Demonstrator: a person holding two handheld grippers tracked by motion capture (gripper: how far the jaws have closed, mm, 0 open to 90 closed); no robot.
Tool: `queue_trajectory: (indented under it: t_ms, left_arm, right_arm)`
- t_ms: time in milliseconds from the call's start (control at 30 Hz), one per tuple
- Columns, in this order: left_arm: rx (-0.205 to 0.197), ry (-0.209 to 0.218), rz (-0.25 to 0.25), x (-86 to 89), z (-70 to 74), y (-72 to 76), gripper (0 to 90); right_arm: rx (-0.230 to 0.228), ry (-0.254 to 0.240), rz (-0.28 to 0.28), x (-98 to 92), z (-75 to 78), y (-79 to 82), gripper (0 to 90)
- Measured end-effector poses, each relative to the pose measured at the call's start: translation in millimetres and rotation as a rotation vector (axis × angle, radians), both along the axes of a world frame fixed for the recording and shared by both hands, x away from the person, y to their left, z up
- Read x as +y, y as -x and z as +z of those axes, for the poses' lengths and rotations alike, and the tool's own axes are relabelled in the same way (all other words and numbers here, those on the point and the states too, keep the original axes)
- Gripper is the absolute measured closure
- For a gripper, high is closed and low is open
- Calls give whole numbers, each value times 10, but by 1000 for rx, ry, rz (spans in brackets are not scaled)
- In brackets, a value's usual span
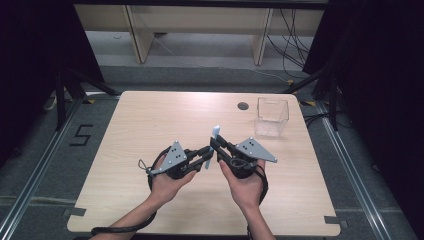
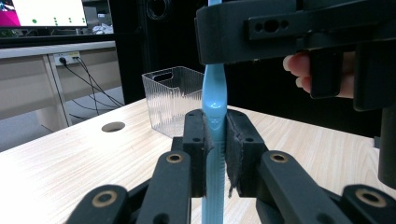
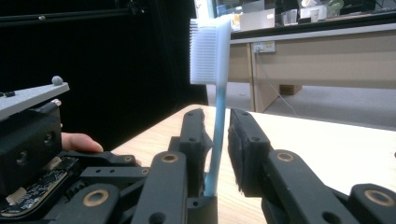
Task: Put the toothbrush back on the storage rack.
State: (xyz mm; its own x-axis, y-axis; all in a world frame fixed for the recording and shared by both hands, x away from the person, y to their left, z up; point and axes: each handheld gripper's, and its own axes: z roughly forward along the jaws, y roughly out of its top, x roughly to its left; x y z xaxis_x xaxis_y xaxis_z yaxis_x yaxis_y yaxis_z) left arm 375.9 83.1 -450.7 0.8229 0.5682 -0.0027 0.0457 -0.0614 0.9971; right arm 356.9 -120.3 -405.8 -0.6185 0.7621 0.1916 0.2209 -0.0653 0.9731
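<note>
Slim blue plastic toothbrush [image 2: 214,100] clamped upright in left tongs [image 2: 215,140], passing to right tongs [image 3: 217,140].

Right pair not yet pressing, gap on one side. Light, stiff, slick handle: best gripped mid-handle, below white bristles [image 3: 203,51]. Beyond, clear ribbed plastic bin [image 1: 272,117] on wooden tabletop [image 1: 150,130].

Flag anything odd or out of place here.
Nothing damaged or spilled. The toothbrush stands upright off the table, left gripper clamped on its handle, right gripper around its neck. The clear bin sits upright, apparently empty.
</note>
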Motion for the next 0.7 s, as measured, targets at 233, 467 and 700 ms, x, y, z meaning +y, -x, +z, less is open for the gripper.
queue_trajectory:
  t_ms: [233, 467, 700]
  left_arm:
    - [2, 4, 1, -14, -6, 5, 788]
    - [3, 5, 1, -25, -3, 11, 787]
    - [-6, -1, -1, -26, 9, 11, 770]
  right_arm:
    - [-9, -1, -9, 8, -1, 1, 839]
    - [-10, -4, -11, 0, 3, 7, 860]
    - [-28, 22, -13, -8, 23, 17, 863]
